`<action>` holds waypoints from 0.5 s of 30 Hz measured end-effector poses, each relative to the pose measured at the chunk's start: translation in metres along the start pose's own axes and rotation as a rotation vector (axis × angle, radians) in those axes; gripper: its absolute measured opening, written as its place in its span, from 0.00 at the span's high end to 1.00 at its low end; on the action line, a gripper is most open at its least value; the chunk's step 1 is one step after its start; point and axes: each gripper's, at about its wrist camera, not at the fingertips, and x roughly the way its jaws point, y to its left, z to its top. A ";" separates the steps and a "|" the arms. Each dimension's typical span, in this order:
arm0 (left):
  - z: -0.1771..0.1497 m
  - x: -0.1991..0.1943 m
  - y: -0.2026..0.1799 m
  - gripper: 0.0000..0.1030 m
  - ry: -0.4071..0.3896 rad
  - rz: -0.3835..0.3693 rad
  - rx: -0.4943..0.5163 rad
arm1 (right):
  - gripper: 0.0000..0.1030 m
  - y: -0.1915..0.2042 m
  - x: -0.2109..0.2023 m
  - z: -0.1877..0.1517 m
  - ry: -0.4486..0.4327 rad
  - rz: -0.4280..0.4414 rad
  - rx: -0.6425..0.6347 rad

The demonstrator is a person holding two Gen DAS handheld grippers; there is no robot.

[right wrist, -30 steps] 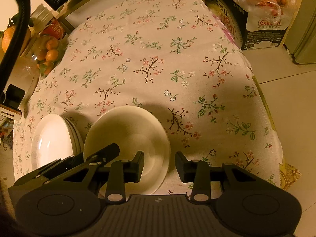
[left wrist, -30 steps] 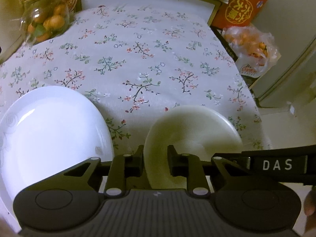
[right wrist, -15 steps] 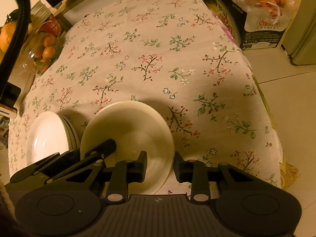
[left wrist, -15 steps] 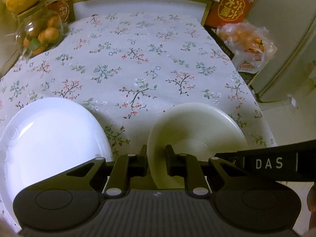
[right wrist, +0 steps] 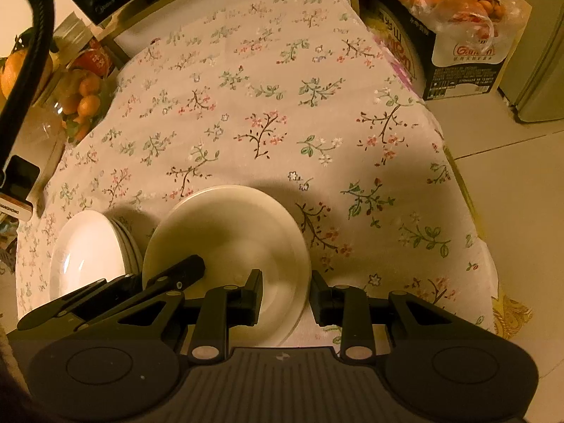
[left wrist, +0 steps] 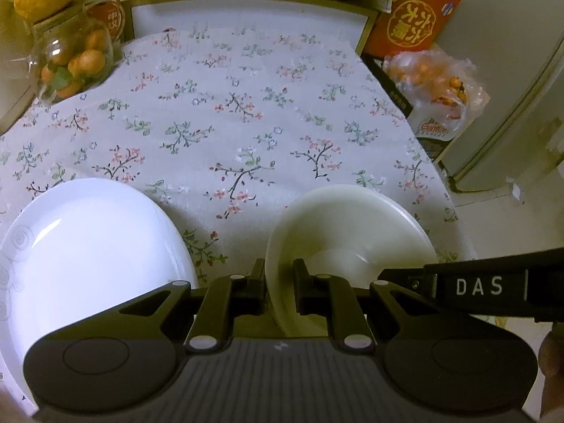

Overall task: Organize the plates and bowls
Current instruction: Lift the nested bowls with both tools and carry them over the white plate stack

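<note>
At the bottom centre of the left wrist view, the left gripper is seen pinching the near left rim of a cream bowl, its jaws having just closed. In the right wrist view, the right gripper straddles the same bowl's right rim; its jaws narrowed and then held, and contact by the outer pad cannot be told. Left of the bowl, a stack of white plates rests on the floral tablecloth. The bowl could tip or slip if lifted unevenly.
</note>
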 end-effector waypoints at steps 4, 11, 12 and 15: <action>-0.001 -0.002 -0.004 0.87 -0.005 -0.002 0.007 | 0.72 -0.001 -0.003 0.001 -0.013 -0.006 0.004; -0.001 -0.010 -0.009 0.87 -0.039 0.007 0.019 | 0.72 -0.002 -0.010 0.000 -0.048 -0.010 0.002; 0.000 -0.011 -0.009 0.87 -0.042 0.007 0.017 | 0.72 -0.002 -0.011 0.000 -0.054 -0.008 0.004; 0.001 -0.015 -0.011 0.87 -0.056 0.010 0.018 | 0.72 -0.002 -0.014 0.001 -0.075 -0.006 0.003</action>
